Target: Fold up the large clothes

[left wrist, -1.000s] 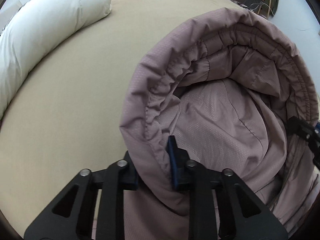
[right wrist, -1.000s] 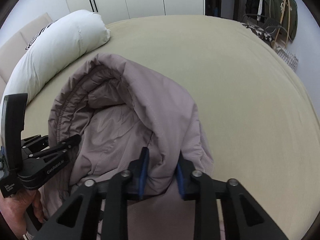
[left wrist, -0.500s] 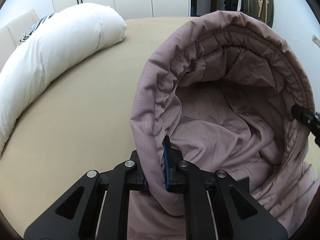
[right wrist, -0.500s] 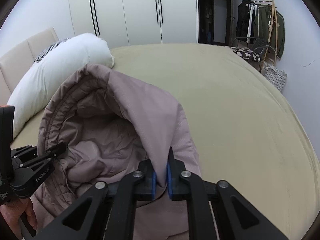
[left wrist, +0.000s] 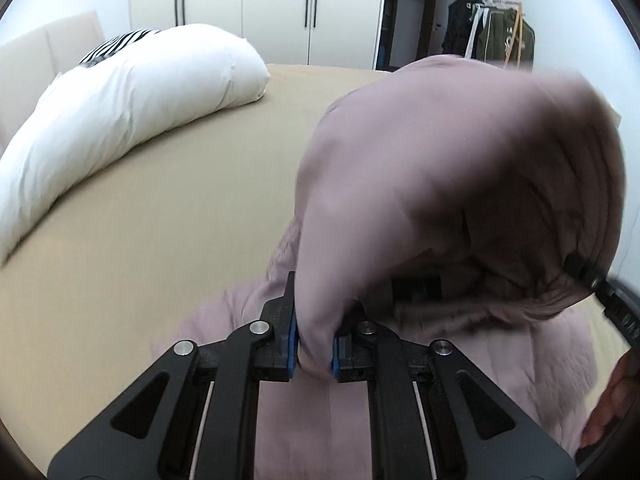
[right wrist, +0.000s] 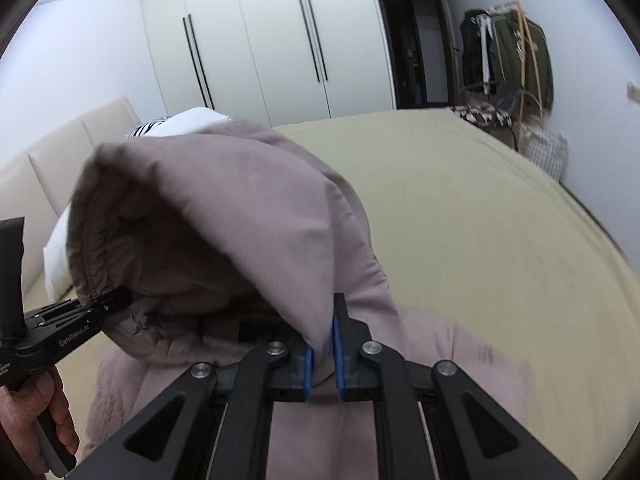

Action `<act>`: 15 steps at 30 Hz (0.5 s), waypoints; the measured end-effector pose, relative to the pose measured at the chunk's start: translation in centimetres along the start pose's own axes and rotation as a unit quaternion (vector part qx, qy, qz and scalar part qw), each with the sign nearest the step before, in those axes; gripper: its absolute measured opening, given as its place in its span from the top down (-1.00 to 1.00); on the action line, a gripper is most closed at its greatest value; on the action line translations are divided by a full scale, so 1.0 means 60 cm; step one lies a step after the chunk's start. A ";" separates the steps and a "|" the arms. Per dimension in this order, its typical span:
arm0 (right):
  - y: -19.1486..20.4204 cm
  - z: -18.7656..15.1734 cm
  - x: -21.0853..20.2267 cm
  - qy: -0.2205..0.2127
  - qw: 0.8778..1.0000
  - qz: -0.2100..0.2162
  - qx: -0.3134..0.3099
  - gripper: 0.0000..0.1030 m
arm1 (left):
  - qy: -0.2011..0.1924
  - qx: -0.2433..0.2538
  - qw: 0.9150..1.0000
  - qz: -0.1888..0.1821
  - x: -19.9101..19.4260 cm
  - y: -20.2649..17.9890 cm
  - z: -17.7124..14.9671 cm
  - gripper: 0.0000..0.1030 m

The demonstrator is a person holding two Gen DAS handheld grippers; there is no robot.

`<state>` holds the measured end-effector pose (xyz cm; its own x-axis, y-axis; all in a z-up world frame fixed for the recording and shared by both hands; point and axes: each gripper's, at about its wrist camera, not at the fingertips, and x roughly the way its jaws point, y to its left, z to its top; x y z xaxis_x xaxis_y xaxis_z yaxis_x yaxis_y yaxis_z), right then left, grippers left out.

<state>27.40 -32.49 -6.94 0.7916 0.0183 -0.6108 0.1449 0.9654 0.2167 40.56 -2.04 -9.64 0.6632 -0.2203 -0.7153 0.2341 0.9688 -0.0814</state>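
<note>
- Left wrist view: left claw (left wrist: 314,346) pinches a thick fold of the mauve jacket's hood (left wrist: 460,184) between its blue pads (left wrist: 293,344); fabric fills the gap.
- Right wrist view: right claw (right wrist: 322,360) is pressed together on the opposite hood edge, a thin fold caught between the pads.
- Jacket (right wrist: 420,368): hood is lifted and arches between the two claws; the body lies on the bed (left wrist: 160,220), below and close to both claws. Pillow (left wrist: 132,108) lies well apart, toward the headboard.
- Hood is blurred in the left view, so seam detail is unreadable.
- Risk: the right pinch looks thin and near the edge; slick shell fabric may slip out under the garment's weight.
- Risk: uneven pull between the claws would likely skew the fold line.
- Risk: padded hood may spring back once released.
</note>
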 end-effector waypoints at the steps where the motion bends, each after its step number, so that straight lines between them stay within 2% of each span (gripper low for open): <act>1: -0.012 -0.022 -0.008 0.006 1.000 0.009 0.017 0.82 | 0.000 -0.010 1.000 -0.004 -0.010 0.006 -0.016 0.80; 4: -0.034 -0.086 -0.015 0.035 0.998 0.031 0.044 0.79 | 0.015 -0.046 0.999 -0.025 -0.031 0.023 -0.078 0.80; 6: -0.040 -0.120 -0.020 0.051 0.996 0.041 0.056 0.72 | 0.038 -0.075 0.995 -0.055 -0.036 0.036 -0.129 0.77; 8: -0.045 -0.150 -0.036 0.065 0.994 0.055 0.067 0.46 | 0.049 -0.092 0.992 -0.076 -0.050 0.043 -0.169 0.72; 9: -0.046 -0.160 -0.047 0.067 0.994 0.056 0.066 0.39 | 0.061 -0.090 0.991 -0.079 -0.060 0.044 -0.187 0.72; 11: -0.047 -0.175 -0.077 0.062 0.995 0.057 0.051 -0.03 | 0.076 -0.085 0.990 -0.084 -0.077 0.051 -0.214 0.72; 12: -0.048 -0.178 -0.089 0.060 0.996 0.056 0.048 -0.14 | 0.084 -0.085 0.989 -0.086 -0.085 0.055 -0.224 0.72; 13: -0.049 -0.177 -0.103 0.056 0.996 0.053 0.046 -0.21 | 0.096 -0.083 0.988 -0.091 -0.094 0.059 -0.236 0.72; 15: -0.054 -0.162 -0.132 0.041 0.997 0.041 0.044 -0.21 | 0.095 -0.091 0.987 -0.094 -0.116 0.073 -0.238 0.72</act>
<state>14.88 -33.24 -10.24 0.7518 0.1214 -0.6481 0.1358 0.9333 0.3324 26.83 5.33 -14.91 0.4699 -0.3898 -0.7920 0.1977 0.9209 -0.3359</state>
